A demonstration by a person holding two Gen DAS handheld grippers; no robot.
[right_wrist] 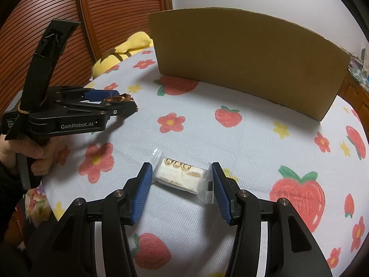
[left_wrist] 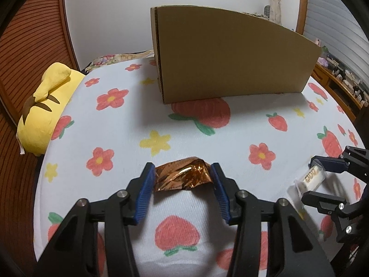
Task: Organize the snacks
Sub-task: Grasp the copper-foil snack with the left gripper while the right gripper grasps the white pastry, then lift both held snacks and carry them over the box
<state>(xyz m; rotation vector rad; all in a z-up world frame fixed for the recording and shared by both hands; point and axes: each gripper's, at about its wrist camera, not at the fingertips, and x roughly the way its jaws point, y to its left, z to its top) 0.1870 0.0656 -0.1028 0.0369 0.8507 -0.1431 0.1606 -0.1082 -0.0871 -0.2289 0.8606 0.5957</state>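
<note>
A crinkled copper-foil snack (left_wrist: 183, 176) lies on the flowered cloth between the blue pads of my left gripper (left_wrist: 183, 173), whose jaws stand wide and touch its ends lightly. It also shows in the right wrist view (right_wrist: 120, 98). A white clear-wrapped snack (right_wrist: 182, 176) lies between the pads of my right gripper (right_wrist: 182, 173), jaws wide around it. In the left wrist view that snack (left_wrist: 310, 180) and the right gripper (left_wrist: 316, 177) appear at the right edge. A brown cardboard box (left_wrist: 230, 55) stands upright at the back; its inside is hidden.
The white cloth (left_wrist: 129, 127) with strawberries and flowers covers a round-looking surface. A yellow plush toy (left_wrist: 43, 110) lies at its left edge by a brown slatted wall (left_wrist: 30, 34). Wooden furniture (left_wrist: 334, 78) with small items stands at the far right.
</note>
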